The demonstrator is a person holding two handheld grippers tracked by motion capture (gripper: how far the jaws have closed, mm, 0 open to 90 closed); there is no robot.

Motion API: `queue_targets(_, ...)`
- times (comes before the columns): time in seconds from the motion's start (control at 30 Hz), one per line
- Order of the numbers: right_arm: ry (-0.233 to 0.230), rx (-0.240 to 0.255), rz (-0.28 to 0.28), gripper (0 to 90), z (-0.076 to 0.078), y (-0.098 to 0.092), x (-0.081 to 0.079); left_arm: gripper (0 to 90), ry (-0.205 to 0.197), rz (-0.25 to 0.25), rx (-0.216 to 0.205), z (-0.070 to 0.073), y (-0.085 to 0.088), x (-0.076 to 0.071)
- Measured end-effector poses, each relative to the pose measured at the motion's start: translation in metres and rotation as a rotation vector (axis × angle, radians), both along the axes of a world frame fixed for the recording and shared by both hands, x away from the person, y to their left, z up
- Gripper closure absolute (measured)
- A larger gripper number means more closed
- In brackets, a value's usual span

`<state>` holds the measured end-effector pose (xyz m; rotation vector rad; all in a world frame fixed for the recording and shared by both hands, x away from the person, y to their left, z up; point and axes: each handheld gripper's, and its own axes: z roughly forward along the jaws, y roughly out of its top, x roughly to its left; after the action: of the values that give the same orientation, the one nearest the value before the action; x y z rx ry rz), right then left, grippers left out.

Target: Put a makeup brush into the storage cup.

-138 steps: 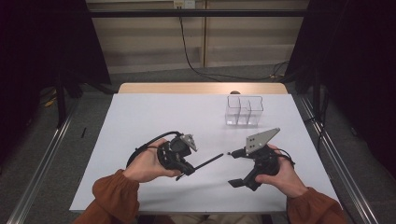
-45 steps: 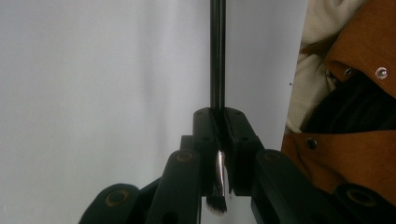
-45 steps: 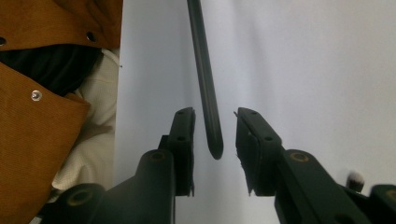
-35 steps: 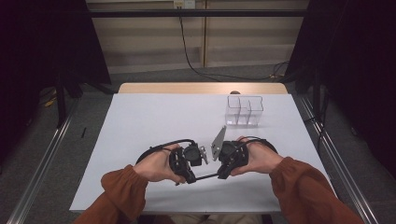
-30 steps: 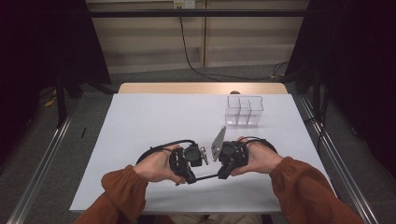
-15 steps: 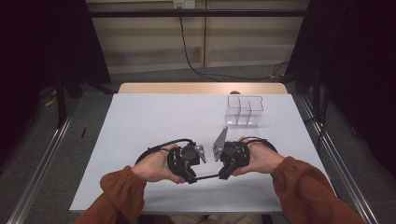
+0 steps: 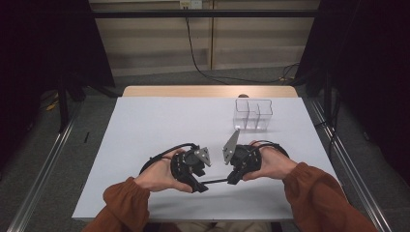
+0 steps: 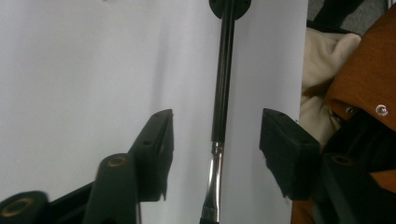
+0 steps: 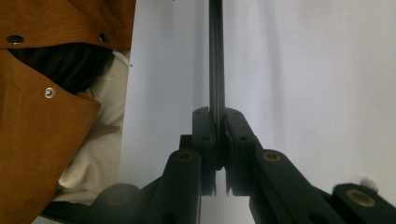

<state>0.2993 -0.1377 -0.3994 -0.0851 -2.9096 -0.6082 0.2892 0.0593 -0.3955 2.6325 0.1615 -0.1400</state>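
In the high view, two grippers are meeting over the white table (image 7: 145, 125): left gripper (image 7: 199, 180), right gripper (image 7: 233, 178), one thin black brush (image 7: 215, 181) spanning between them, one clear container (image 7: 253, 115) standing behind. In the left gripper view, the jaws have just been opening, standing clear around the brush (image 8: 221, 93), black-handled with a silver ferrule. In the right gripper view, the jaws are clamping its handle (image 9: 215, 60).

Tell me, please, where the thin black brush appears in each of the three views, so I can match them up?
High view: the brush lies level, low and central, between the two grippers.
Left gripper view: it runs from top centre down between the parted jaws, untouched.
Right gripper view: its handle rises from the shut jaws to the top edge.
Shared landmark: the white table.
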Motion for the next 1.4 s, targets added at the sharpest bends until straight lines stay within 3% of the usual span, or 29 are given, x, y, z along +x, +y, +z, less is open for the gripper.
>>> queue_targets(0.3, 0.003, 0.017, -0.013, 84.0, 0.001, -0.005, 0.0, 20.0, -0.028, 0.055, -0.013, -0.002, 0.004, 0.004)
queue_targets(0.47, -0.003, 0.031, -0.021, 84.0, 0.001, -0.008, -0.001, 11.6, -0.057, 0.107, -0.068, -0.003, 0.008, 0.0)
queue_targets(0.57, -0.006, 0.034, -0.021, 84.0, 0.001, -0.009, -0.001, 10.4, -0.06, 0.114, -0.092, -0.002, 0.009, -0.002)
queue_targets(0.93, -0.02, 0.065, -0.06, 83.9, 0.003, -0.02, -0.003, 5.1, -0.092, 0.229, -0.233, -0.002, 0.024, 0.0)
queue_targets(1.17, -0.027, 0.079, -0.093, 84.0, 0.001, -0.027, -0.003, 4.6, -0.119, 0.251, -0.263, -0.005, 0.03, -0.004)
queue_targets(1.4, -0.032, 0.092, -0.116, 84.0, 0.001, -0.035, -0.004, 3.8, -0.111, 0.274, -0.324, -0.005, 0.041, -0.004)
